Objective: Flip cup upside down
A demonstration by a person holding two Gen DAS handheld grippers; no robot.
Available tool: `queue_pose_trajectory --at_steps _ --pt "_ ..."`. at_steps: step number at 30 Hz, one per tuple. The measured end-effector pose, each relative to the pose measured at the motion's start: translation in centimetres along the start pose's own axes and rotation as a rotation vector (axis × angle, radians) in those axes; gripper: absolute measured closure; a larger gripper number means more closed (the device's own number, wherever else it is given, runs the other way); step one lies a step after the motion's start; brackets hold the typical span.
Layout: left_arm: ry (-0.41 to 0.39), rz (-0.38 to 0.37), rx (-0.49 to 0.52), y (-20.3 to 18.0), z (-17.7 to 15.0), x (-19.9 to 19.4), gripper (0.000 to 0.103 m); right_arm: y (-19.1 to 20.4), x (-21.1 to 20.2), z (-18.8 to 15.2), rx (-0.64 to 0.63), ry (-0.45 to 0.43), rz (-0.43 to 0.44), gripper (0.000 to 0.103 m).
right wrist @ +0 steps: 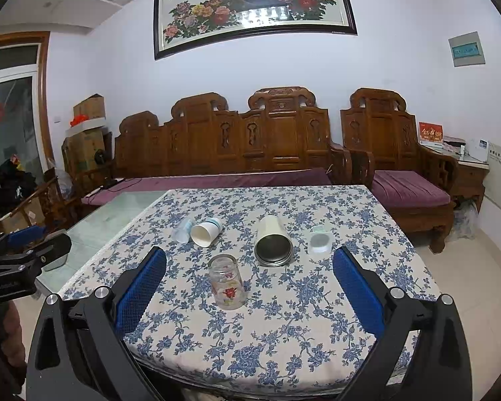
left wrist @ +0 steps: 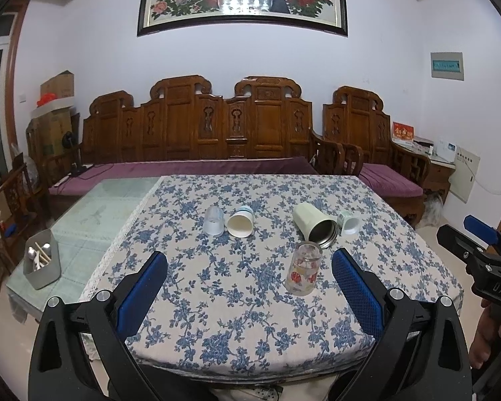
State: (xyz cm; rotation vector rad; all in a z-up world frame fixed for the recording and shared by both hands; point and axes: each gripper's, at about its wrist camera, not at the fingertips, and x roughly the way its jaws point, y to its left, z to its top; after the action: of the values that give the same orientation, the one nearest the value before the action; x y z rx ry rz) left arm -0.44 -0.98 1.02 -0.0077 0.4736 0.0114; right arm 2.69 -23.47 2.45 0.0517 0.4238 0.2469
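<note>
A clear glass cup with red flowers [left wrist: 303,269] [right wrist: 226,281] stands mouth-down on the blue floral tablecloth [left wrist: 233,300] [right wrist: 284,317]. Behind it several cups lie on their sides: a clear plastic cup [left wrist: 213,220] [right wrist: 182,229], a white paper cup [left wrist: 240,222] [right wrist: 206,231], a pale green steel-lined tumbler [left wrist: 314,224] [right wrist: 273,240] and a small pale green cup [left wrist: 349,222] [right wrist: 320,241]. My left gripper [left wrist: 248,270] is open and empty at the near table edge. My right gripper [right wrist: 249,267] is open and empty, with the glass cup between its fingers but farther out.
A grey holder with chopsticks and spoons [left wrist: 41,260] stands on the bare glass tabletop at the left. A carved wooden sofa [left wrist: 197,133] and armchair [right wrist: 400,167] stand behind the table. The other gripper shows at the edge of each view [left wrist: 484,260] [right wrist: 16,260].
</note>
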Motion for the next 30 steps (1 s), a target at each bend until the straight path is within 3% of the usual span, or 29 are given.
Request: queue_pose_trajectory --at_steps 30 --pt "-0.017 -0.003 -0.016 0.31 0.26 -0.43 0.008 -0.09 0.01 0.01 0.000 -0.002 0.002 0.002"
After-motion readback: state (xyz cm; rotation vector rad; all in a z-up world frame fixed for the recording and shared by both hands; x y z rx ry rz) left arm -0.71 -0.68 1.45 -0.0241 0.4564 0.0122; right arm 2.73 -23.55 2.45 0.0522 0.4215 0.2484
